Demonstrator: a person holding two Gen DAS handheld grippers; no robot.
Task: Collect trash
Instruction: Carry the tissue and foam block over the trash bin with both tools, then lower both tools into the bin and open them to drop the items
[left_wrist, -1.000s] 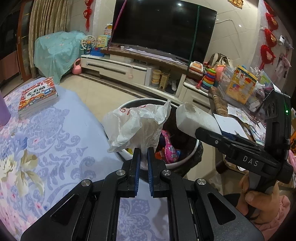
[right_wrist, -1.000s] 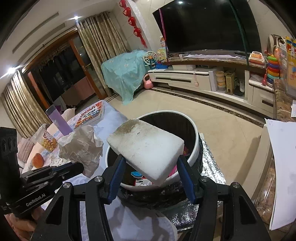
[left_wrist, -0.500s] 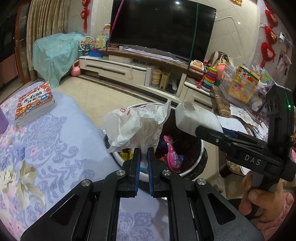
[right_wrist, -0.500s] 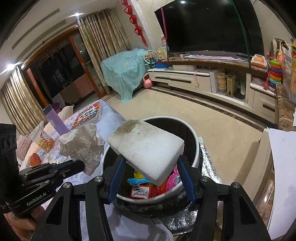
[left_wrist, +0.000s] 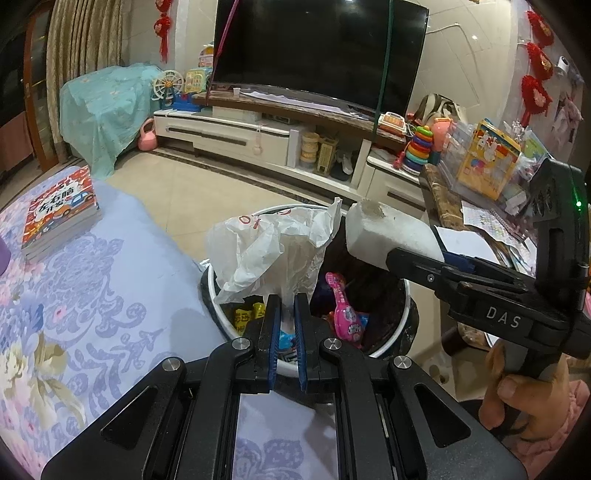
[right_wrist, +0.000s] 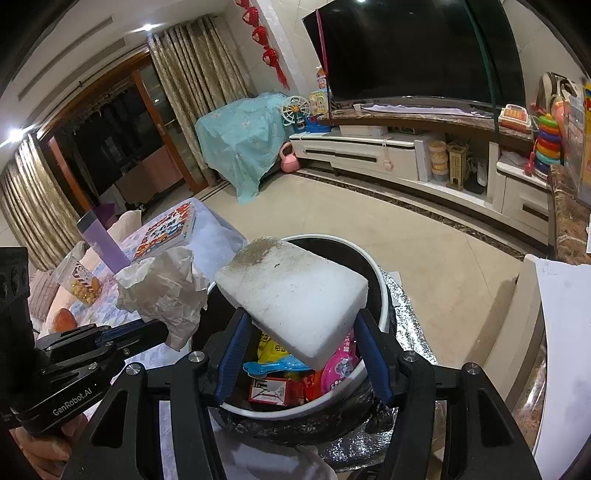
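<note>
Bin (right_wrist: 380, 295) sits on the floor at the desk (left_wrist: 92, 295) edge, liner already full of wrappers, so we judge both loads are staged for a drop. Foam block (right_wrist: 295, 299): right tongs (right_wrist: 303, 354) pinch it across its width and hold it tilted over the bin mouth so it should fall clear of the rim. Crumpled paper bag (left_wrist: 273, 251): left tongs (left_wrist: 287, 317) are pressed together on its lower tail, and it sits above the near rim, next to the block. Nothing released yet. Risk: the light bag may drift back onto the desk.
</note>
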